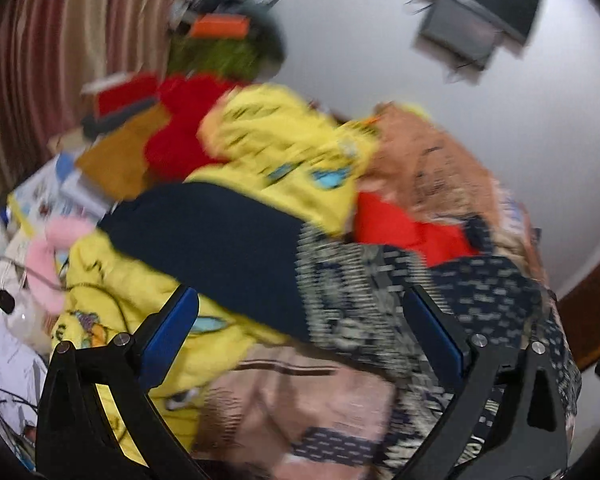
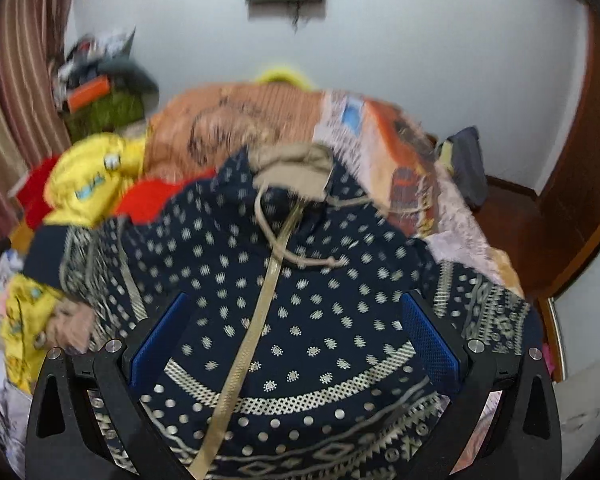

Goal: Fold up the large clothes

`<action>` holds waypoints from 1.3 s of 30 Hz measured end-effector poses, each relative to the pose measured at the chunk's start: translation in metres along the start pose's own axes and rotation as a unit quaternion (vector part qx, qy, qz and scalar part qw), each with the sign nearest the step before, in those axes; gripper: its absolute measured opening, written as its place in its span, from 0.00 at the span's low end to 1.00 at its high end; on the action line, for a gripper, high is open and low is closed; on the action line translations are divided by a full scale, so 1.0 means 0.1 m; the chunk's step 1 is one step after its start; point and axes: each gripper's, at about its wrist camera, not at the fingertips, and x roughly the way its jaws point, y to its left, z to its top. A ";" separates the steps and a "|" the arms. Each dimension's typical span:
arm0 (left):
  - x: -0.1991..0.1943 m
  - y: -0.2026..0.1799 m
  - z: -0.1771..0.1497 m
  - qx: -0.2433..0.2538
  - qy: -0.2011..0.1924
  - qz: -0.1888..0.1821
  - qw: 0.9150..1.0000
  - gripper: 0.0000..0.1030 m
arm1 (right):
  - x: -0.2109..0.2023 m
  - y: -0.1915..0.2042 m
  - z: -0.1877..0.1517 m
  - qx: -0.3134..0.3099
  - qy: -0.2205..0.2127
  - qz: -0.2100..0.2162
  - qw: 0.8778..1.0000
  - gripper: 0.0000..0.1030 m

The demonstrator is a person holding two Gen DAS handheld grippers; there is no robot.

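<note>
Currently, both views are motion-blurred, so fine detail is limited.

Left wrist view, left to right: a striped curtain point(image 1: 40, 60) hangs at the far left, with papers and a pink item point(image 1: 52, 264) below it. A yellow cartoon-print garment point(image 1: 284, 148) lies over the pile, with a red garment point(image 1: 188, 128) behind it. The left gripper point(image 1: 300, 320) has its jaws spread wide apart, with nothing clamped between them. One blue pad point(image 1: 168, 336) sits over the yellow fabric. A plain navy cuff point(image 1: 220, 240) of the patterned navy garment point(image 1: 480, 292) lies between the jaws. Peach bedding point(image 1: 300, 400) shows beneath. A dark screen point(image 1: 476, 20) is mounted on the white wall at upper right.

Right wrist view, left to right: the curtain and the yellow garment appear at the left edge. The right gripper point(image 2: 296, 320) also has its jaws released and wide apart, gripping nothing. The patterned navy garment lies spread on the bed, centred between the jaws, with its beige zipper point(image 2: 256, 320) running up the middle. A beige hood lining and drawcord point(image 2: 296, 172) sit at its far end. An orange printed blanket point(image 2: 380, 132) lies beyond it, to the right. A wooden door point(image 2: 580, 160) stands at the far right.
</note>
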 end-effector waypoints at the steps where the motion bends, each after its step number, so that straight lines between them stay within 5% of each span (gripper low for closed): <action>1: 0.14 0.15 0.04 -0.015 0.024 -0.002 1.000 1.00 | 0.07 0.01 0.00 -0.005 0.012 0.003 1.000 1.00; 9: 0.70 0.77 0.10 -0.104 0.118 -0.056 0.986 0.92 | 0.50 0.15 -0.02 -0.043 0.073 0.025 0.996 1.00; 21: 1.23 0.94 0.23 -0.133 0.141 -0.047 0.980 0.62 | 0.67 0.24 -0.05 -0.049 0.096 0.034 0.994 1.00; 24: 1.26 0.96 0.25 -0.140 0.139 -0.034 0.980 0.45 | 0.64 0.23 -0.03 -0.048 0.090 0.033 0.994 1.00; 29: 1.08 0.67 0.33 -0.054 0.109 0.029 0.992 0.12 | 0.54 0.23 0.01 -0.043 0.078 0.038 0.995 1.00; 35: 0.60 0.05 0.51 0.073 0.030 0.088 0.993 0.04 | 0.39 0.26 0.05 -0.057 0.054 0.029 0.996 1.00; 39: 0.16 -0.40 0.67 0.114 -0.034 0.051 0.992 0.04 | 0.27 0.25 0.06 -0.065 0.038 0.026 0.997 1.00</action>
